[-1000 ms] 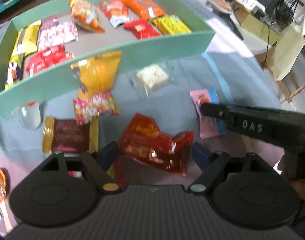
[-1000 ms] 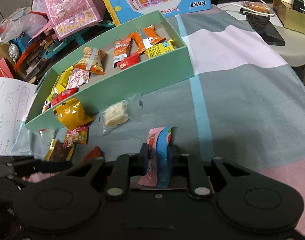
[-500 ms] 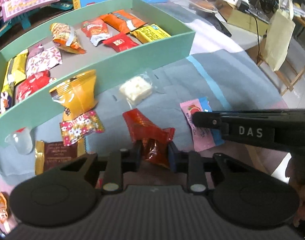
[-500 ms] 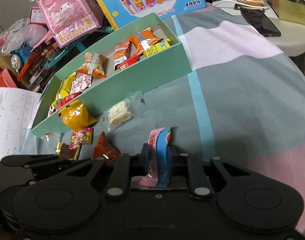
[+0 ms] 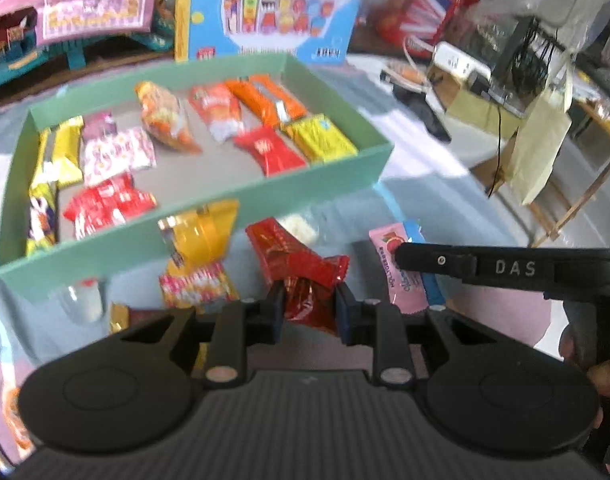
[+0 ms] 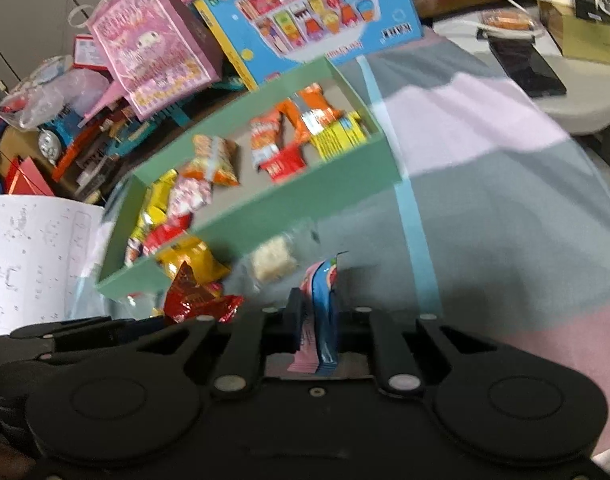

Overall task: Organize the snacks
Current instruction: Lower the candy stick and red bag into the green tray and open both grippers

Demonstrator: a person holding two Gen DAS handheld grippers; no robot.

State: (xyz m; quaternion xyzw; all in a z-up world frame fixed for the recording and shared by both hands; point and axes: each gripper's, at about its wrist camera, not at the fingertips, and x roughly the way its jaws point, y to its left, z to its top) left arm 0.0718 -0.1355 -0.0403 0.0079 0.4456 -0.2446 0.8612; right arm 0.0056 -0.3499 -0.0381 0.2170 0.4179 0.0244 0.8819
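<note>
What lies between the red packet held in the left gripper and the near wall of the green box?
In the left wrist view, only a clear-wrapped white snack lies between the red packet and the green box wall; bare cloth otherwise.

A crinkled red foil snack packet (image 5: 301,268) and a flat pink-and-blue wrapped snack bar (image 6: 323,300) are held clamped near the shallow green cardboard tray (image 5: 313,196) of assorted packets.
</note>
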